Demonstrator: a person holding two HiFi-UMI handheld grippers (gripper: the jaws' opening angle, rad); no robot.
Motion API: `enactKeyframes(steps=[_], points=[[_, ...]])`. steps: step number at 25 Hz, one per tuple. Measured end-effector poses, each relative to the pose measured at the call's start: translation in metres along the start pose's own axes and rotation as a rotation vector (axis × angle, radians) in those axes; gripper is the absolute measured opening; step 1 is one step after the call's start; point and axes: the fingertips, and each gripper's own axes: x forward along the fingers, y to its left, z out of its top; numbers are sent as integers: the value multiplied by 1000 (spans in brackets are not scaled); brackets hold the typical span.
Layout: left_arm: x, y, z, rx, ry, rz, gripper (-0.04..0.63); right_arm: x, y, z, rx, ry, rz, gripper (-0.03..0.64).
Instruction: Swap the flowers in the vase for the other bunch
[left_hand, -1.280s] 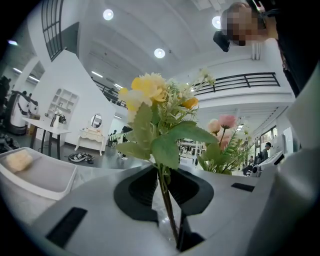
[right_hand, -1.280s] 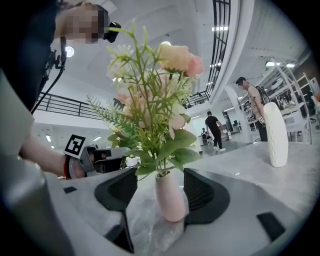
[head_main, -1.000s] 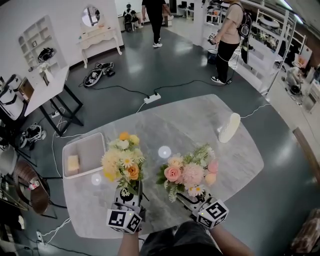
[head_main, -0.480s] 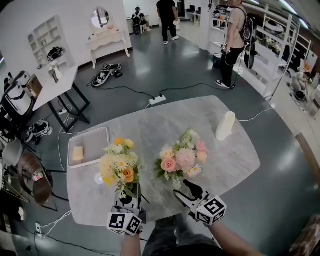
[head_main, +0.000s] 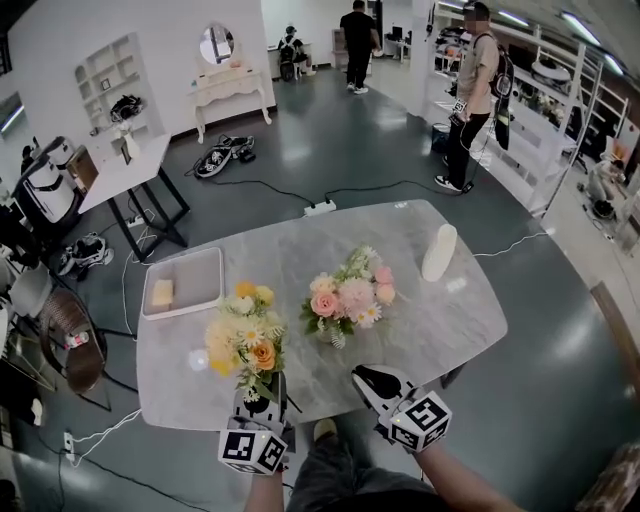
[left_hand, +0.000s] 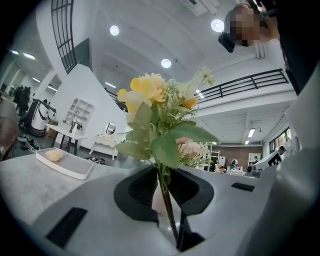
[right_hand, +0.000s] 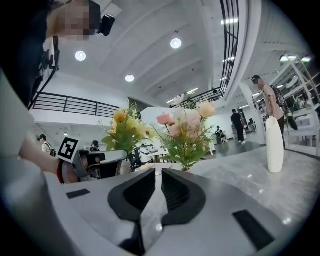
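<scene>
Grey marble makes up the table (head_main: 430, 330), and most of it lies bare. At its far right a tall white vase (head_main: 438, 252) stands with nothing in it. Near the left edge sits a white tray (head_main: 195, 270) with a pale yellow block (head_main: 162, 293) inside. Near the middle is the pink bunch (head_main: 345, 297), apart from both grippers. In the right gripper view it looks upright, but I cannot tell what props it. It sits roughly between the near edge and the vase. A white power strip (head_main: 320, 208) lies on the dark floor beyond the table. Further off, one person (head_main: 477, 90) stands to the right and another person (head_main: 357, 45) is near the back.

The left gripper (head_main: 260, 400) is at the near edge, pointing level away from the holder. Its jaws are clamped on the thin green stems of the yellow bunch (head_main: 245, 340), whose blooms rise straight above them. In its own view the foliage fills the middle, with pink blooms showing just behind the leaves.

The right gripper (head_main: 365, 378) is beside it, also near the table's edge and aimed almost level toward the pink bunch. Its jaws have just been closing and are now drawn together with nothing between them. The bare forearm behind it comes in from the lower right.
</scene>
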Motion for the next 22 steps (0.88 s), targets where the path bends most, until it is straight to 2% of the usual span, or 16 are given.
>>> enactKeyframes(steps=[9,22], points=[[-28,-33,-1,-4,-27,16,60,-27,22,22,-30,-38,31,32],[-69,-68,-1,-4,-54,46,60,-71,46,27,-35,-53,70,32]])
